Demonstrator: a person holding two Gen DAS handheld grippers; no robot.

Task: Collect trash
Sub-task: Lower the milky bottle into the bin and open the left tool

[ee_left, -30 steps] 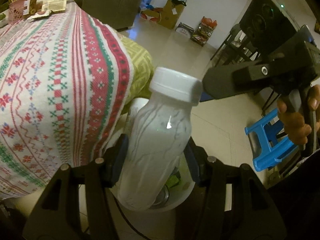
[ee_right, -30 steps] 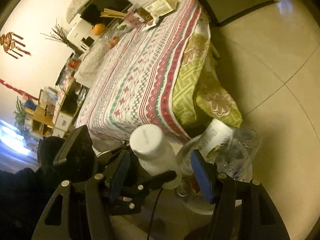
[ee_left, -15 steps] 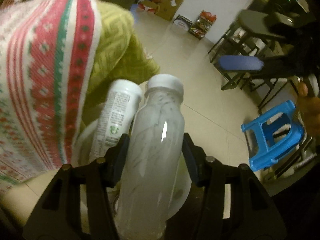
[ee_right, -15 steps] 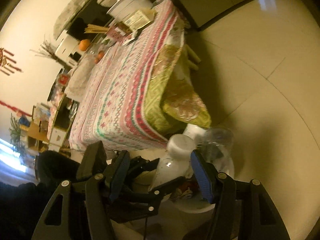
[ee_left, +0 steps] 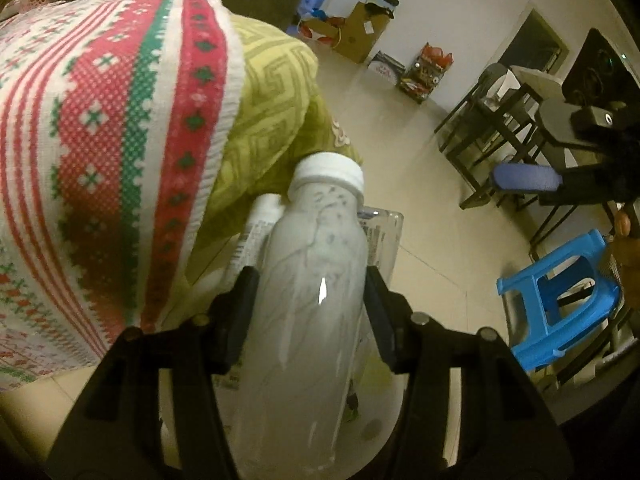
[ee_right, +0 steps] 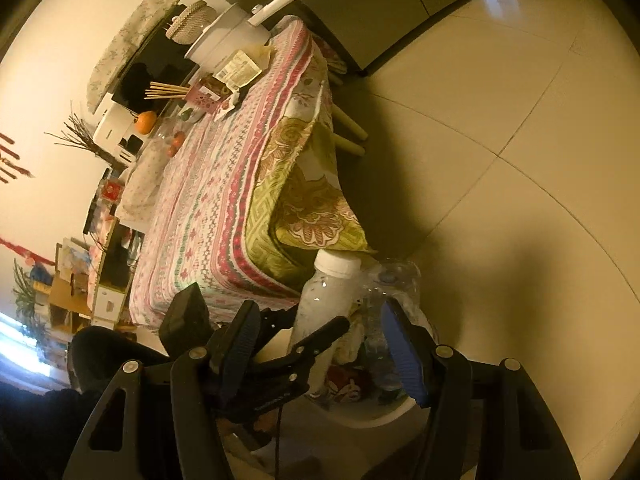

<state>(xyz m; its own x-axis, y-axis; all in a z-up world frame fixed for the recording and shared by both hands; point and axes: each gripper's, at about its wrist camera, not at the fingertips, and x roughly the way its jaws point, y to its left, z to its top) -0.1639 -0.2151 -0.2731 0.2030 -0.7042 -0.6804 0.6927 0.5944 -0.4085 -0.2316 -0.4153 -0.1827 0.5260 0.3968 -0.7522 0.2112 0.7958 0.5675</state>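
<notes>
Tiled floor point(ee_left: 400, 152), left hand-held gripper point(ee_left: 308, 312) clamping milky bottle point(ee_left: 308, 320) (cap pointing away, upward)

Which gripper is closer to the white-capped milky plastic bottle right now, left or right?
Left. The left gripper is clamped around the white-capped milky plastic bottle, over the white trash bin. The right gripper is open and empty, beside it without touching.

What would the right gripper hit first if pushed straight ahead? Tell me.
Probably the clear plastic bottles heaped in the white bin right beyond the open right gripper; the left gripper's white-capped bottle sits just left, depth unclear.
</notes>
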